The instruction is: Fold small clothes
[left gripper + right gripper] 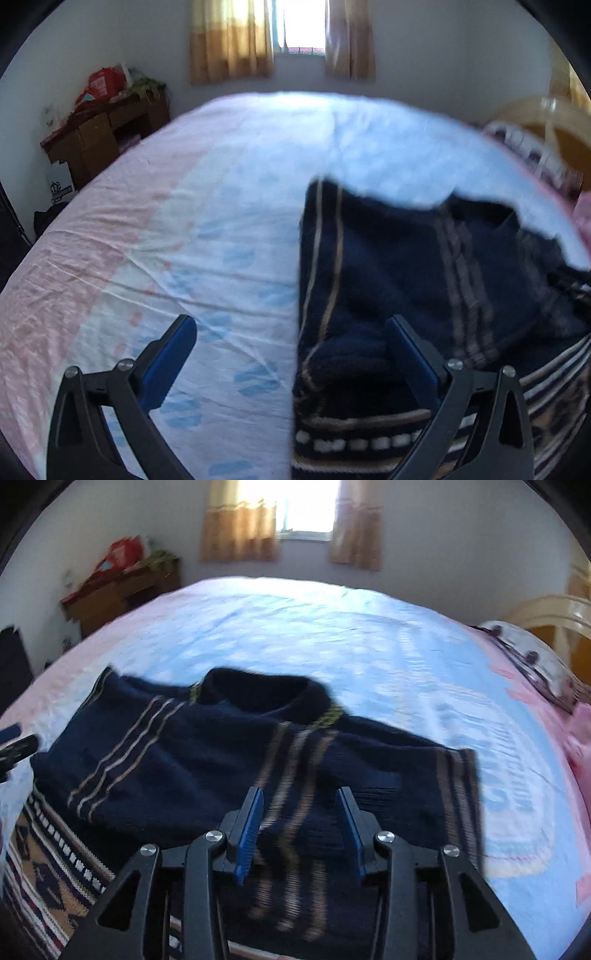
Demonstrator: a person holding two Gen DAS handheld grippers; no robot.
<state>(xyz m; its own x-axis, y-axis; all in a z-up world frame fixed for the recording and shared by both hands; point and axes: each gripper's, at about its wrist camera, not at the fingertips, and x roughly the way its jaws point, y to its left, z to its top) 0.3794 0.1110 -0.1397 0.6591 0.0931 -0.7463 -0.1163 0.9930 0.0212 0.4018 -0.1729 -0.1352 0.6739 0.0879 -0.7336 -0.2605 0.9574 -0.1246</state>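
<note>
Navy knit sweater (236, 771) is spread flat on the bed sheet (166, 258), its left edge framed by the wide-open, empty left gripper (291, 336). Further right, the right gripper (299, 808) is held parted and empty over the striped middle. Honestly, both side edges should be pinched low and brought over together, so nothing gets bunched.

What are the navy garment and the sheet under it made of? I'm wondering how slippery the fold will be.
The navy sweater looks like thick knit, probably wool or acrylic: fuzzy matte surface, woven-in tan stripes. The bed sheet looks like thin, smooth, printed woven cotton or blend, with fine creases.
</note>
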